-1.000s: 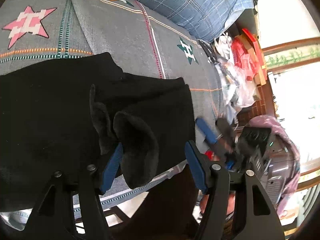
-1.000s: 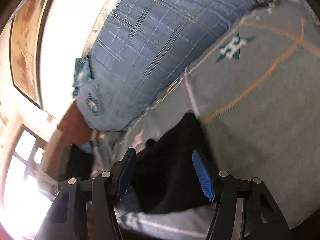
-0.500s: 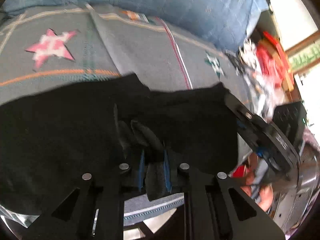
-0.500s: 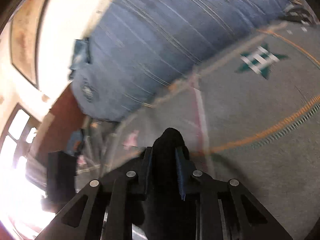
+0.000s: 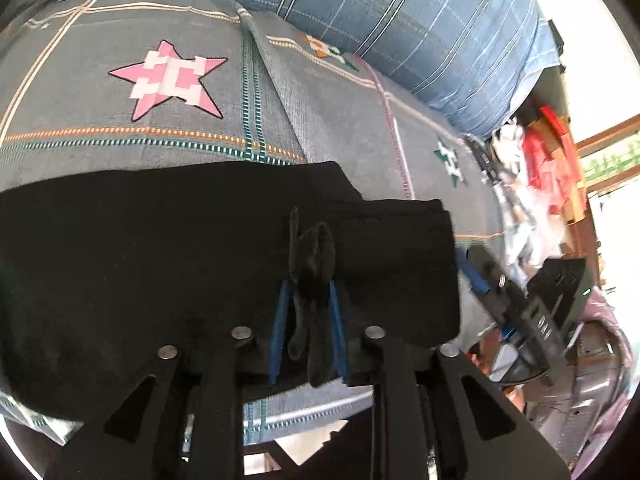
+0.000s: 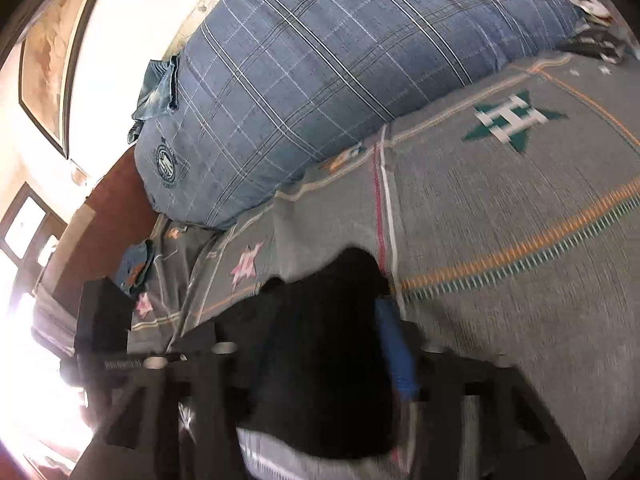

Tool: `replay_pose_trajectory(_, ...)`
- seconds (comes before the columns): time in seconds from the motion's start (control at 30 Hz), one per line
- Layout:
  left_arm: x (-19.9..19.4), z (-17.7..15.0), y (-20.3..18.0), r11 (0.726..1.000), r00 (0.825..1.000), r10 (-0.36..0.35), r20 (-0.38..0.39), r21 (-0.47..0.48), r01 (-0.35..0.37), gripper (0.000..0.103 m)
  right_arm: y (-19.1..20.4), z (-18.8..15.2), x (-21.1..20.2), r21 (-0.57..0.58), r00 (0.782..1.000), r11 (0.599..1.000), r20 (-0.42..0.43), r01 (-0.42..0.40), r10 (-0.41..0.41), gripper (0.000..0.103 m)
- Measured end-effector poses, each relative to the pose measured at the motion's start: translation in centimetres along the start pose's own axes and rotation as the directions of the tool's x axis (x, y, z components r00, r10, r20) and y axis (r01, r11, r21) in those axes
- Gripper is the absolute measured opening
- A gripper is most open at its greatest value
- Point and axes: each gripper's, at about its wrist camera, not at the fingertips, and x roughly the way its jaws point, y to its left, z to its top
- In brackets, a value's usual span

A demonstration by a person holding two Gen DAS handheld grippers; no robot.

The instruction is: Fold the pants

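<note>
The black pants point(image 5: 160, 264) lie on a grey patterned bed cover point(image 5: 328, 120) near its front edge. My left gripper point(image 5: 308, 320) is shut on a bunched fold of the pants' near edge, the cloth pinched between its blue pads point(image 5: 278, 320). My right gripper shows at the right of the left wrist view point(image 5: 476, 276), at the pants' right end. In the right wrist view the pants point(image 6: 320, 360) fill the space between the right gripper's point(image 6: 332, 360) fingers; one blue pad point(image 6: 396, 352) shows beside the cloth, the other is hidden, and the picture is blurred.
A large blue plaid pillow point(image 5: 400, 20) lies along the back of the bed and also shows in the right wrist view point(image 6: 320, 80). Cluttered red and white items point(image 5: 536, 160) stand past the bed's right end. The bed's front edge point(image 5: 304, 416) is just under my left gripper.
Both grippers were open a second ago. The left one closed on a fold of the pants and still holds it. The right one closed on the pants' end, and its jaws now look wider apart.
</note>
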Motion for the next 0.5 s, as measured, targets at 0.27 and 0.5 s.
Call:
replay_pose_trajectory(0.27, 2.5, -1.5, -2.4, 0.988, 0.989, 0.149, -0.005, 0.039, -0.148, 0.030, 0.5, -2.6, 0.1, -0.031, 0.999, 0.999, -0.034, 0.018, -0.019, 0.024)
replay_pose_trajectory(0.5, 2.1, -1.9, -3.3, 0.971, 0.974, 0.226, 0.030, 0.073, -0.228, 0.029, 1.0, -2.7, 0.8, -0.059, 0.989, 0.992, -0.092, 0.108, -0.113, 0.036)
